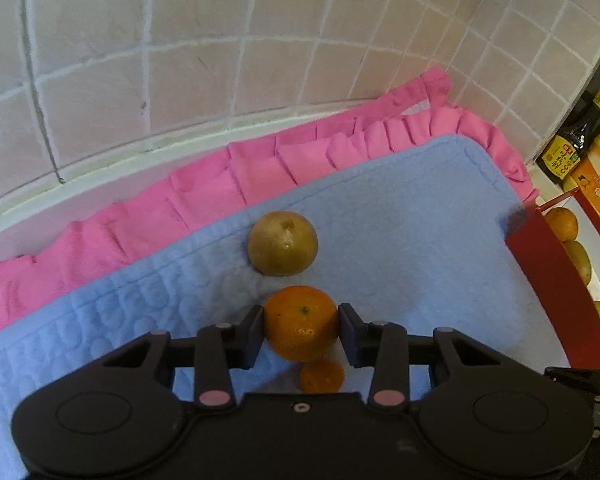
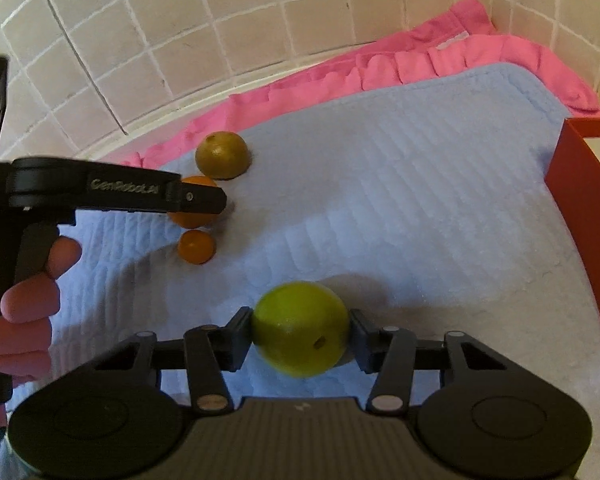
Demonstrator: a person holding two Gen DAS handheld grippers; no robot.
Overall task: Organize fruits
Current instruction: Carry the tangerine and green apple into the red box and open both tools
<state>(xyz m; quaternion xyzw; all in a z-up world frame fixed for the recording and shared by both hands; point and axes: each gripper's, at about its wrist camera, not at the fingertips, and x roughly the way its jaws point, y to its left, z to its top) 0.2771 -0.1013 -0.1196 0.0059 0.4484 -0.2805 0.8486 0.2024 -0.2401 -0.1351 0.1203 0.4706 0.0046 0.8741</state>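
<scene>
1. Tiled wall (image 1: 180,60) backed the counter; a blue quilted mat (image 1: 400,220) lay over a pink ruffled cloth (image 1: 220,176), and all loose fruit sat on the mat.
2. Left gripper (image 1: 301,326) was pinching the larger orange (image 1: 301,322), pads touching both flanks. The fruit looked to be resting on the mat, so I'd read this as grasp made, lift not yet done.
3. Right gripper (image 2: 300,334) was pinching a green fruit (image 2: 300,334), likely a lime or green citrus; pads looked in contact on both sides, though the right side was less clear.
4. Relative to the larger orange: a brown-green round fruit (image 1: 283,243) sat just beyond it toward the wall, and a small orange (image 1: 322,375) sat just on the near side. The green fruit was well apart, toward the red tray (image 2: 580,208).
5. Tray probably was the drop target: it sat at the mat's edge and already held fruit (image 1: 562,224). Both grips looked like sideways pinches across the widest part, sensible for round, rolling items.
6. Hidden or unclear: tray contents were cut off at the frame edge; the small orange was partly behind the left gripper body; bottles (image 1: 572,152) beyond the tray had unreadable labels; a person's fingers (image 2: 28,300) showed on the left handle only.
</scene>
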